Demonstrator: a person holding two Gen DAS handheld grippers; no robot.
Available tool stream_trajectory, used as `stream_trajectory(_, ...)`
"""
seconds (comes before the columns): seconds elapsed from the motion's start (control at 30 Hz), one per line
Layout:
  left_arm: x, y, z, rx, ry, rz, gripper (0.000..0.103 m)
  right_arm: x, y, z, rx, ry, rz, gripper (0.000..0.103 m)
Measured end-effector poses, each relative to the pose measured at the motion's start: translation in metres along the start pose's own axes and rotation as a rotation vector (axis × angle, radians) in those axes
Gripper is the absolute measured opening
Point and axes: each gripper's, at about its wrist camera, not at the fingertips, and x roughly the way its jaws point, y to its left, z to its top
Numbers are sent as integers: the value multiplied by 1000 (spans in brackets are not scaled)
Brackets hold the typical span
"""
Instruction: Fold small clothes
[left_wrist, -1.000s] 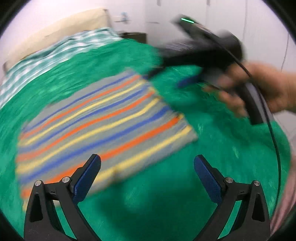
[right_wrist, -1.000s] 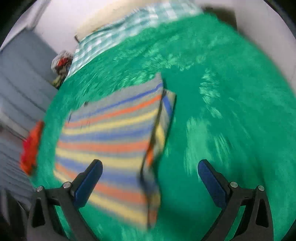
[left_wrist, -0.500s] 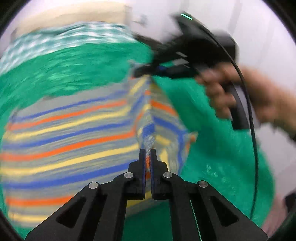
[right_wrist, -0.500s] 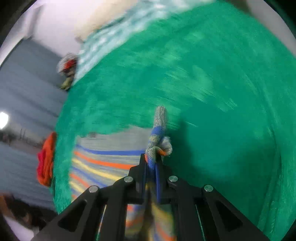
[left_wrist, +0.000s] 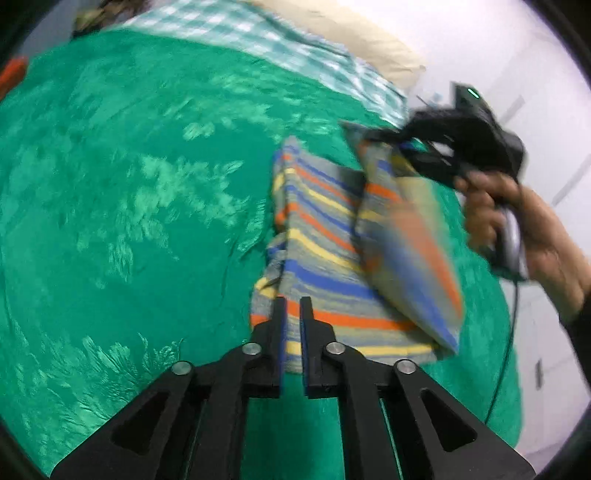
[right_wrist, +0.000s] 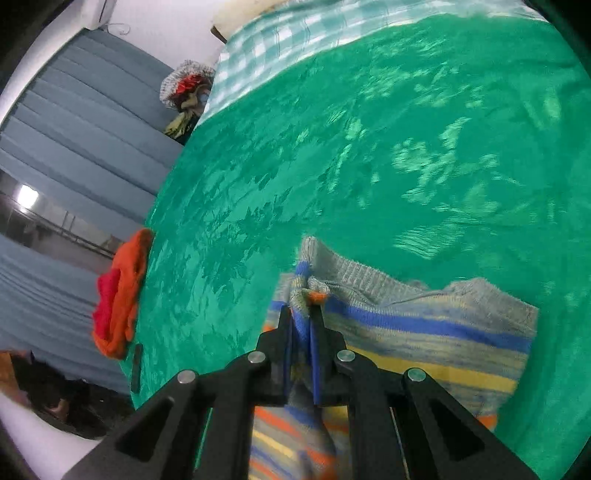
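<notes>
striped knit garment (left_wrist: 321, 236): grey with blue, orange, yellow bands, ribbed grey hem, partly doubled over, on green blanket (left_wrist: 129, 192) | left gripper (left_wrist: 290, 314): jaws narrow and opening, near edge of cloth seen in the gap | right gripper (right_wrist: 303, 325): clamped tight on bunched corner, lifted flap blurred | orange cloth (right_wrist: 118, 291) at blanket edge

Green plush blanket (right_wrist: 406, 147) covers the bed. Teal-and-white checked sheet (right_wrist: 280, 40) at its far end, beige headboard (left_wrist: 369, 40) behind. White walls (left_wrist: 480, 48). Grey-blue pleated curtains (right_wrist: 81, 122) alongside; bright light (right_wrist: 26, 195) at the gap.
</notes>
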Motion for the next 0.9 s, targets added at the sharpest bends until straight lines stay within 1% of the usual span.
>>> stream_trajectory(0.03,-3,-9,0,42,-8,-22,41,-1,2,0,-9,-12,3,8)
stream_trajectory(0.1,-4,-34,6,94,-60,-107,63,-8,1,-2,-18,-22,6,8)
stream_trajectory(0.13,-6,-44,10,123,-81,-147,66,-13,-1,-4,-20,-27,3,8)
stream_trajectory(0.2,3,-61,31,182,-99,-190,66,-24,-4,-4,-33,-37,4,8)
stream_trajectory(0.23,5,-66,39,196,-108,-209,72,-29,-4,-4,-41,-43,9,8)
stream_trajectory(0.3,15,-72,55,230,-97,-277,80,-47,-5,-5,-63,-59,41,8)
stream_trajectory(0.33,18,-77,58,254,-91,-288,81,-55,-7,-6,-74,-64,52,8)
stream_trajectory(0.37,25,-89,64,317,-79,-286,81,-61,-8,-6,-85,-68,59,8)
stream_trajectory(0.4,28,-95,65,352,-76,-278,81,-66,-8,-7,-94,-70,65,8)
stream_trajectory(0.43,37,-106,69,407,-67,-264,81,-69,-8,-8,-101,-71,66,8)
stream_trajectory(0.47,46,-112,73,436,-60,-254,81,-70,-7,-9,-110,-69,65,8)
stream_trajectory(0.5,53,-115,74,454,-56,-253,80,-72,-7,-10,-120,-65,66,8)
stream_trajectory(0.53,60,-121,76,477,-46,-260,73,-73,-6,-11,-129,-62,62,8)
stream_trajectory(0.57,68,-124,77,499,-30,-278,62,-73,-6,-11,-132,-60,61,8)
stream_trajectory(0.6,76,-129,78,516,6,-288,23,-74,-7,-11,-130,-56,62,8)
stream_trajectory(0.63,84,-130,77,526,45,-273,4,-73,-8,-11,-128,-55,59,8)
stream_trajectory(0.67,88,-129,77,528,52,-250,1,-73,-9,-10,-126,-54,54,8)
stream_trajectory(0.7,82,-124,77,518,18,-224,1,-72,-9,-9,-125,-53,46,8)
stream_trajectory(0.77,62,-106,76,456,-29,-222,1,-69,-8,-5,-128,-52,11,8)
stream_trajectory(0.83,43,-87,72,411,-66,-201,1,-63,-4,-2,-138,-50,-9,8)
stream_trajectory(0.9,27,-63,63,361,-85,-155,1,-50,3,2,-145,-40,-6,8)
